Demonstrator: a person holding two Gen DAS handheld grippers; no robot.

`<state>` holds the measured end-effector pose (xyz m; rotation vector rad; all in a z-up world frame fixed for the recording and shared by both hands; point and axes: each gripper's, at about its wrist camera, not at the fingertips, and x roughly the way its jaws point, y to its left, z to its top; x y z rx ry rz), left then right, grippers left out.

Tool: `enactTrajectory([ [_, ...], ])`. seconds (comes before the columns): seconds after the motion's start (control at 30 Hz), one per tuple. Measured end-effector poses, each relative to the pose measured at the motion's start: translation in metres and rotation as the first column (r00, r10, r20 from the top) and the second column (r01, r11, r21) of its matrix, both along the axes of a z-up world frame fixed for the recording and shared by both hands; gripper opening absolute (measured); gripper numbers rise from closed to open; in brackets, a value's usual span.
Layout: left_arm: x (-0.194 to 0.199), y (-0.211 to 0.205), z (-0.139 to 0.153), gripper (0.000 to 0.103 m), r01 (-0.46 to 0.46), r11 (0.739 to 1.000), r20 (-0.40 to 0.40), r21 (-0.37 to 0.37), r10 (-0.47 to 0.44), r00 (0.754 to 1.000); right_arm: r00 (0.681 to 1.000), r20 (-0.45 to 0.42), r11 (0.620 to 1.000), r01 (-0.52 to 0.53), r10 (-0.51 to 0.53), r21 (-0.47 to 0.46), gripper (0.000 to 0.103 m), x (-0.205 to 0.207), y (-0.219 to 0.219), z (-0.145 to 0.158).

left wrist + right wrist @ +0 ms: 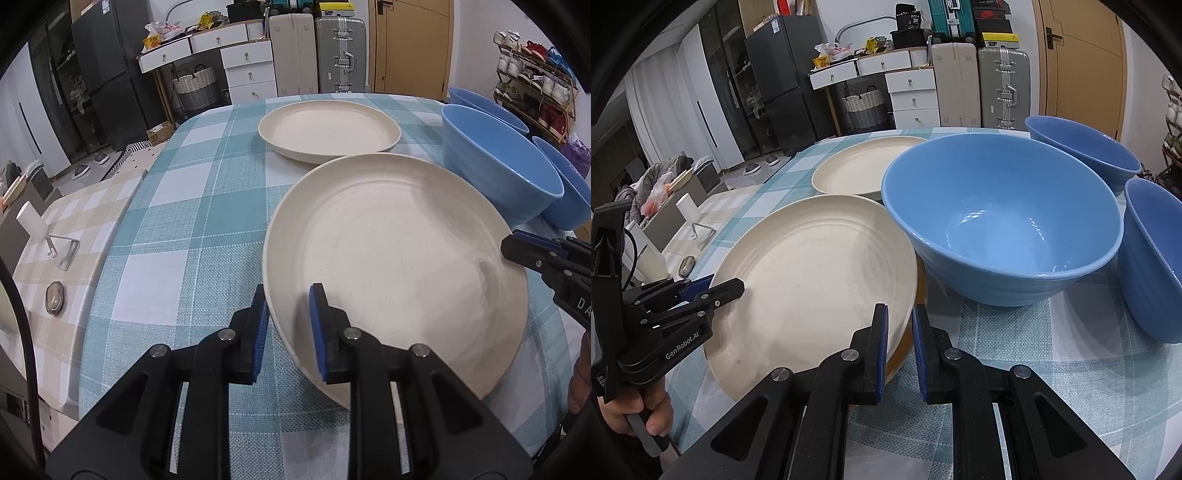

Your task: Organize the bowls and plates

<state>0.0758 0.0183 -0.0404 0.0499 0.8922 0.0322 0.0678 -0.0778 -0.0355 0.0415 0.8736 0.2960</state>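
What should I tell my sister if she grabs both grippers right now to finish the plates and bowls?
Left gripper: jaws astride the near plate's left rim.
Right gripper: jaws astride that plate's right rim. The plate looks tilted, lifted on one side.
Second plate lies farther back on the checked tablecloth.
Three blue bowls stand apart on the right.
Done: nothing stacked yet.
Left: probably set the held plate onto the far one, then nest the bowls.

On the counter [207, 206] the near plate [391, 258] lies before the far plate [328, 131], with three bowls [1001, 218] to their right
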Motion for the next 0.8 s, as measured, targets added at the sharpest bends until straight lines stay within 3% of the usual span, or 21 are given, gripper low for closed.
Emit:
enactTrajectory([
  [0.6, -0.0020, 0.0006, -0.0057, 0.020, 0.006, 1.000, -0.027, -0.021, -0.006, 1.000, 1.000, -0.007, 1.000, -0.002, 0.002, 0.007, 0.017, 0.0007, -0.0004, -0.0003],
  [0.8, -0.0072, 0.0036, 0.0004, 0.024, 0.006, 0.998, -0.031, -0.058, -0.008, 1.000, 1.000, 0.002, 0.999, -0.019, 0.019, 0.037, 0.030, -0.0045, -0.0030, 0.0062],
])
